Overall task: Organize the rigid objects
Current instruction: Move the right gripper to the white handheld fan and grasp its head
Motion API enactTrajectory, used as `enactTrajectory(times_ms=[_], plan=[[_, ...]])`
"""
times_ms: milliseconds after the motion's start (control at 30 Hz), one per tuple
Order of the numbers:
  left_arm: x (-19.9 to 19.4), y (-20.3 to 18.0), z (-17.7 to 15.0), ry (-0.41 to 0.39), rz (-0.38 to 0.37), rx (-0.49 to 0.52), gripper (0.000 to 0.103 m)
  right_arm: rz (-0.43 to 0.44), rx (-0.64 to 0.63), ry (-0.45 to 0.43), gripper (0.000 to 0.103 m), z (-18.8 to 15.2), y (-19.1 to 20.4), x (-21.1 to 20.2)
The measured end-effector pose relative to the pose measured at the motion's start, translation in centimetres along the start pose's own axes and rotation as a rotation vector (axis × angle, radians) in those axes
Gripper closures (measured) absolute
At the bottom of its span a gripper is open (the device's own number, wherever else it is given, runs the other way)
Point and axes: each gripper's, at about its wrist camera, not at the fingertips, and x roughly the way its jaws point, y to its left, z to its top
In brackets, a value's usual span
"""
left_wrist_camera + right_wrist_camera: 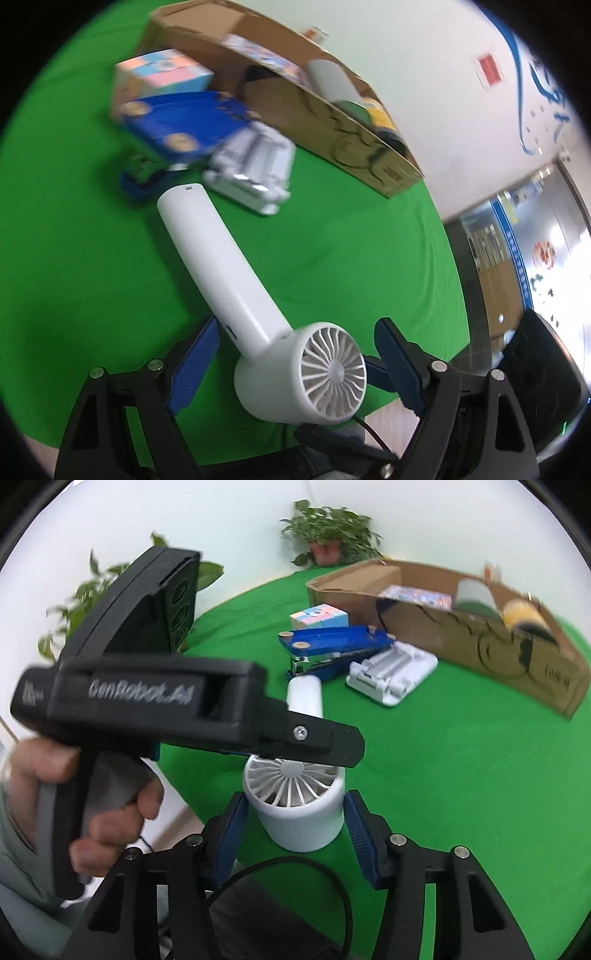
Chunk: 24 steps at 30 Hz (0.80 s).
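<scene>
Green cloth (332, 236): stapler (184, 122) beside fan (236, 280).

Bright, even indoor light with soft shadows; fisheye bending and black corners, motion blur smearing the far objects.

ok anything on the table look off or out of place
Nothing looks broken or spilled. The blue stapler sits askew, propped across the cube box and the white holder, and the handheld fan lies loose near the table's edge, outside the cardboard box.
</scene>
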Motion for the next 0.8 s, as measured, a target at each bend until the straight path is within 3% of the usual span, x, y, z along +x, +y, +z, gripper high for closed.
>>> enactTrajectory(times_ms=[200,300,367,433,633,733,800], plan=[[2.8,-4.2,0.5,0.085,-0.07,0.139,0.018,0.218,0.394,-0.031,0.055,-2.1,-7.8,-2.3],[3.4,-5.0,1.0,0.091,-0.13,0.148,0.018,0.15,0.479,-0.083,0.049,-3.1,-10.5,-4.0],[3.7,-4.9,1.5,0.091,-0.148,0.127,0.018,0.025,0.469,-0.098,0.049,-3.3,-11.4,-5.3],[4.3,-4.7,2.1,0.093,-0.121,0.117,0.018,-0.048,0.446,-0.131,0.049,-3.2,-12.2,-6.6],[5.6,-3.4,3.0,0.113,-0.086,0.045,0.018,0.005,0.31,-0.09,0.049,-1.9,-10.3,-5.3],[5.5,-2.6,3.1,0.113,-0.058,0.019,0.019,-0.002,0.215,-0.051,0.035,-1.5,-7.3,-4.0],[4.9,-1.9,3.1,0.103,-0.05,0.0,0.019,0.038,0.162,-0.03,0.031,-1.8,-4.8,-3.5]])
